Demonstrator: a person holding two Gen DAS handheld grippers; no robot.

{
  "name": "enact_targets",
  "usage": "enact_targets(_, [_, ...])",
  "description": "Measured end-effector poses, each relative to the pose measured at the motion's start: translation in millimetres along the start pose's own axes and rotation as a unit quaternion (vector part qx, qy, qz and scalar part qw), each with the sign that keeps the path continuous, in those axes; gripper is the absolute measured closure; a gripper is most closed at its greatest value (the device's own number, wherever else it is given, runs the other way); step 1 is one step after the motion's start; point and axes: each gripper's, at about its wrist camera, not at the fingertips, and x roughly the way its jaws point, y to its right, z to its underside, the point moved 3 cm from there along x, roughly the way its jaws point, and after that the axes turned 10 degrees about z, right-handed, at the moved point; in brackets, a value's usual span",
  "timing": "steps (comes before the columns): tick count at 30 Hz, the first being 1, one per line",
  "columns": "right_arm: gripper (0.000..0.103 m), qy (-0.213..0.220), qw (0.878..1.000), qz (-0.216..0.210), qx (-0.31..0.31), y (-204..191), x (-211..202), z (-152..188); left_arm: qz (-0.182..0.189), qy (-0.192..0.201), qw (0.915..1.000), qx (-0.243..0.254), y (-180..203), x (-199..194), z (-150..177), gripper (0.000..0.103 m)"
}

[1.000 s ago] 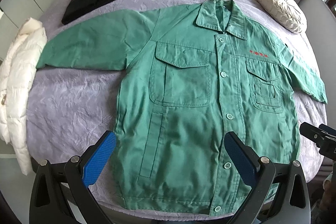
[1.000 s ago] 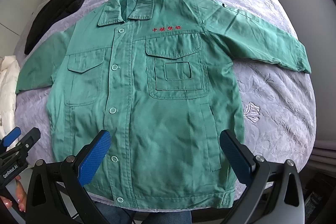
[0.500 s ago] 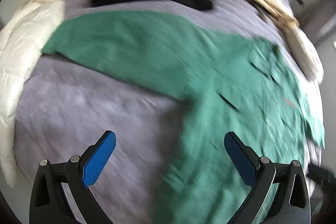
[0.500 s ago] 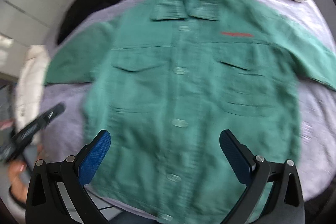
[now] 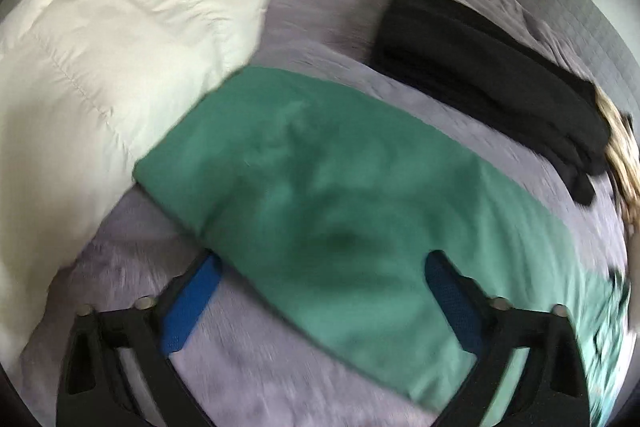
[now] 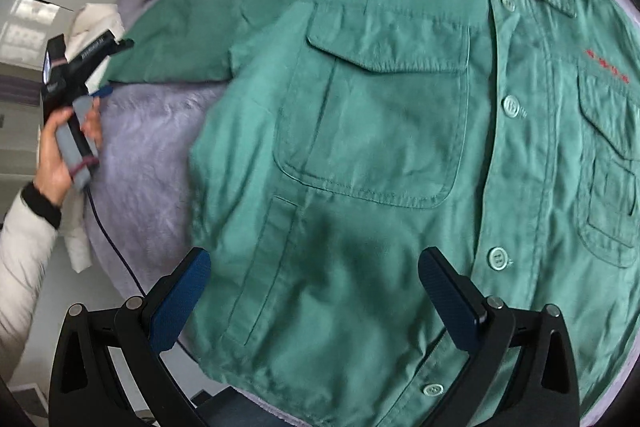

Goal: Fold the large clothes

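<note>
Left hand-held gripper (image 5: 320, 291) sits over the outstretched sleeve (image 5: 320, 179) of the green work jacket (image 6: 400, 147), jaws apart and closing, sleeve cloth lying between the 2 blue pads (image 5: 192, 303) but not pinched yet as far as the blurred view shows. Sleeve's long axis runs from the cuff end at upper left, which touches the white puffer jacket (image 5: 100, 67), down to lower right toward the jacket body. The jaw line crosses that axis, so the sleeve spans the gap rather than running along it. Cuff end lies ahead of the pads and to the left.

Right hand-held gripper (image 6: 316, 291) hangs over the jacket's lower front, near the hem beside the button placket, jaws wide apart and nothing clamped. In that view the left device shows at far left in the person's hand (image 6: 64, 147), right at the sleeve's cuff end.

Jacket lies flat, face up and buttoned, on the lilac bedspread (image 6: 152, 147), collar away from the person, sleeve spread sideways. Black garment (image 5: 500, 79) lies beyond the sleeve, well apart from it.

Judgement: left hand is clearly nearer the sleeve and should pinch it and carry it across the chest; right hand is placed to hold the body. Risk: pads grab bedspread along with the cloth.
</note>
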Motion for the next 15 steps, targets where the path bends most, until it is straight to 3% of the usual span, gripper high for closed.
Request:
enact_targets(2, [0.000, 0.000, 1.000, 0.000, 0.003, -1, 5, -2, 0.013, 0.003, 0.9997, -0.020, -10, 5, -6, 0.085])
enact_targets(3, [0.000, 0.003, 1.000, 0.000, 0.003, 0, 5, -3, 0.035, 0.005, 0.9989, -0.031, -12, 6, -7, 0.097])
enact_targets(6, [0.000, 0.018, 1.000, 0.000, 0.007, 1, 2, -2, 0.055, 0.033, 0.9979, -0.008, -2, -9, -13, 0.098])
enact_targets(10, [0.000, 0.053, 0.998, -0.006, 0.028, 16, -8, -1, 0.113, 0.062, 0.9878, 0.087, 64, -49, -9, 0.098])
enact_targets(12, [0.000, 0.072, 0.996, -0.012, 0.045, 28, -15, 0, 0.146, 0.070, 0.9765, 0.142, 109, -69, 0, 0.098])
enact_targets(14, [0.000, 0.086, 0.994, -0.015, 0.061, 41, -21, 1, 0.196, 0.073, 0.9582, 0.195, 165, -88, 15, 0.098])
enact_targets(15, [0.000, 0.094, 0.993, -0.015, 0.070, 50, -25, 0, 0.230, 0.070, 0.9449, 0.222, 199, -99, 26, 0.098])
